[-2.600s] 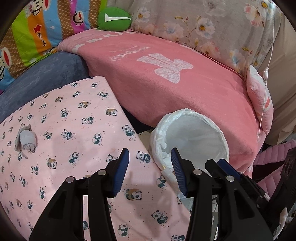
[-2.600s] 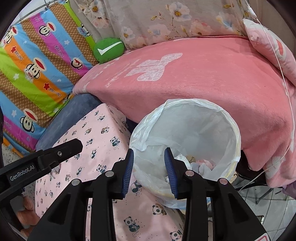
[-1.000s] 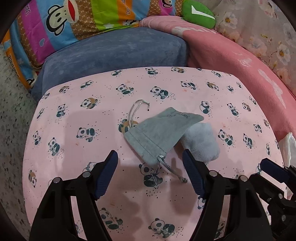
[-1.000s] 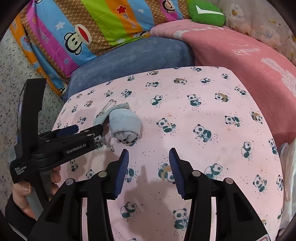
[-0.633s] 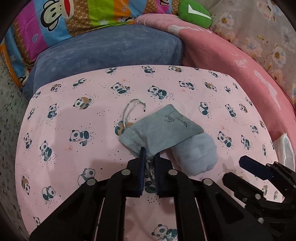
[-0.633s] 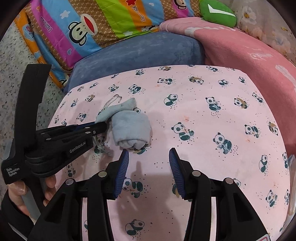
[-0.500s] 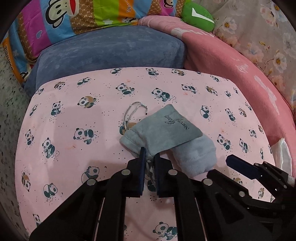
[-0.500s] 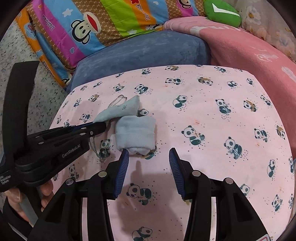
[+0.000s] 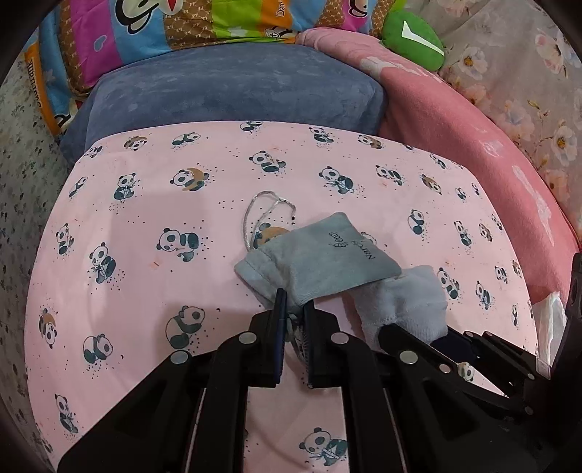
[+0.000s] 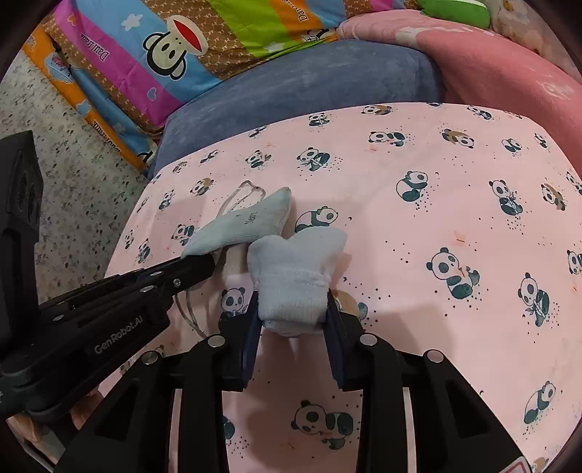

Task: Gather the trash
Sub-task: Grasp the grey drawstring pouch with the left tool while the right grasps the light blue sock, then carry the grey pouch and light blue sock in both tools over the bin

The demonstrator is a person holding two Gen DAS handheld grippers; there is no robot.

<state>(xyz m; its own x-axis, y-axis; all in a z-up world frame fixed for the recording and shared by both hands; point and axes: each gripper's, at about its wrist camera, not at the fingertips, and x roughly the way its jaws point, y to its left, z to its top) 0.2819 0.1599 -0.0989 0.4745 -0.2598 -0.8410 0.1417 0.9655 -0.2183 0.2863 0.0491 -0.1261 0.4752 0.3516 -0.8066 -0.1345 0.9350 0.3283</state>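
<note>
A grey drawstring pouch (image 9: 320, 260) lies on the pink panda-print table cover (image 9: 145, 233), its cord looped behind it. My left gripper (image 9: 293, 305) is shut on the pouch's near open end. Beside it lies a rolled pale-blue sock (image 9: 403, 303). In the right wrist view my right gripper (image 10: 293, 305) has its fingers closed against both sides of the sock (image 10: 294, 276). The pouch (image 10: 242, 225) shows at the left, held by the left gripper (image 10: 203, 267).
A blue cushion (image 9: 232, 91) and a striped monkey-print pillow (image 9: 182, 25) lie behind the table. A pink blanket (image 9: 473, 127) is at the right with a green cushion (image 9: 411, 34). A white bin liner edge (image 9: 549, 324) shows at the far right.
Both grippers swung from the bin to the table. The left gripper closed on the pouch's end. The right gripper moved forward and closed around the sock.
</note>
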